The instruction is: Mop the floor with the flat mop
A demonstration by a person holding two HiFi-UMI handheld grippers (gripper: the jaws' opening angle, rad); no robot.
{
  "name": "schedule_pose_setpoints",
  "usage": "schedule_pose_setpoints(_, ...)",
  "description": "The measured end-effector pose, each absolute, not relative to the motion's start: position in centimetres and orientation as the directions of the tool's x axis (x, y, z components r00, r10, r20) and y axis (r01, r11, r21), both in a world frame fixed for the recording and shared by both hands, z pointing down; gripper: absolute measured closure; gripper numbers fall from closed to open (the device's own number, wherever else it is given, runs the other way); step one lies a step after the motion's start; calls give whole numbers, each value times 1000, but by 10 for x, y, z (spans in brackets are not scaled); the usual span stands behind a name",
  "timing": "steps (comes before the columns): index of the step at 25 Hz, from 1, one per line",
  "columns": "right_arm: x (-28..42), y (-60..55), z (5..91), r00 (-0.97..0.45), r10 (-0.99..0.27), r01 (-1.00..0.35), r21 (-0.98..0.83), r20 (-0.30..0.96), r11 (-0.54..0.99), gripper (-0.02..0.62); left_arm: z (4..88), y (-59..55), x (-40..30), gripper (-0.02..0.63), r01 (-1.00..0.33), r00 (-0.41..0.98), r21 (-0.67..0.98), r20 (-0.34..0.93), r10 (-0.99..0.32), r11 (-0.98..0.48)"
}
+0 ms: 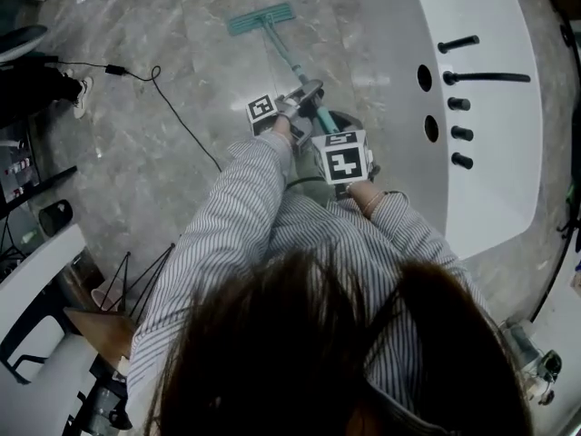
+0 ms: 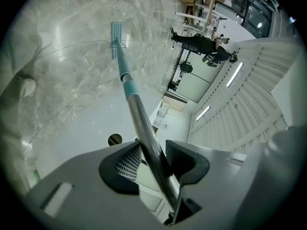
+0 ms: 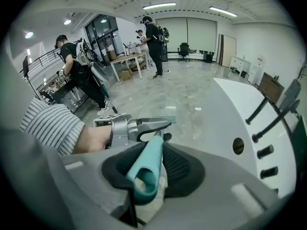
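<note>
Mopping in mid-stroke, both claws clamped on the flat mop (image 1: 283, 54).

Left claw (image 2: 148, 152) is closed tight round the steel shaft (image 2: 139, 114), and right claw (image 3: 153, 164) pinches the teal grip (image 3: 144, 171) at the top end. The mop head (image 1: 261, 18) lies flat on the grey marble floor (image 1: 118, 162), well ahead of the person. No wet trail shows on the gloss, so I'd judge most of the floor is left to do. A black cable (image 1: 186, 127) trails at the left, a white curved panel (image 1: 490, 153) with black pegs flanks the right, and other people (image 3: 153, 32) stand far off.
</note>
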State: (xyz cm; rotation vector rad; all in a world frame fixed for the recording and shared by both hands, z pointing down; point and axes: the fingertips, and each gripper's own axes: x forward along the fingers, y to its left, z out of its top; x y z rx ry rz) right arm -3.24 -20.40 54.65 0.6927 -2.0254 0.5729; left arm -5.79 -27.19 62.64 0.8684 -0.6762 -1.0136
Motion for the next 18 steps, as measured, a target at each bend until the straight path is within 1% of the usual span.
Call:
schedule_pose_setpoints(4,-10,-159,545,-435,-239,-672,-137,868,728,482,627,-228,-34,446,440,408,852,92,-908,284)
schedule_pose_setpoints(11,-1,-69,546,-429,-277,-725,-144,860,674,482,628,-139,-19,448,420,468,853,90,-879,311)
schedule_pose_setpoints(18,13,11,551,-417,-269,-729,-143,868,669,480,631,-61,-2,449,411,512,848,90,-854,336)
